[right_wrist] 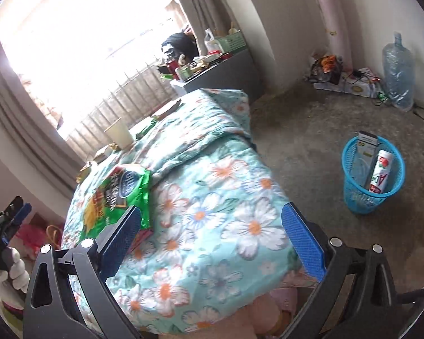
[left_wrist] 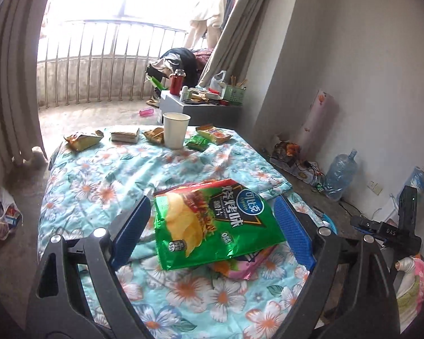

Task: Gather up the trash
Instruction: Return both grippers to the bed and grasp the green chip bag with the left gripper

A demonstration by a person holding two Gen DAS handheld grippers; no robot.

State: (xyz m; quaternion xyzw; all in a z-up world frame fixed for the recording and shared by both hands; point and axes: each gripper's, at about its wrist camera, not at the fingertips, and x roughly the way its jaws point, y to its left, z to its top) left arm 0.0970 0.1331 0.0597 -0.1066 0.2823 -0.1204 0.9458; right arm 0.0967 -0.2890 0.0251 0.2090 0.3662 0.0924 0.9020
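A green chip bag point(left_wrist: 209, 226) lies on the floral quilt point(left_wrist: 99, 186), on top of a pink wrapper point(left_wrist: 248, 267). My left gripper point(left_wrist: 212, 200) hovers over it, open, its blue pads point(left_wrist: 132, 226) standing off either side of the bag. A white paper cup point(left_wrist: 175, 130) and several small wrappers point(left_wrist: 83, 139) line the bed's far edge. My right gripper point(right_wrist: 212, 207) is open over bare quilt, with the chip bag point(right_wrist: 118, 195) to its left. A blue mesh basket point(right_wrist: 373, 175) on the floor holds a box and a tube.
A grey cabinet point(left_wrist: 200, 110) crowded with small items stands beyond the bed. A big water jug point(right_wrist: 398, 76) and cables sit by the right wall. A plastic bag point(left_wrist: 2, 214) lies on the floor at left. Curtains frame the balcony railing point(left_wrist: 104, 62).
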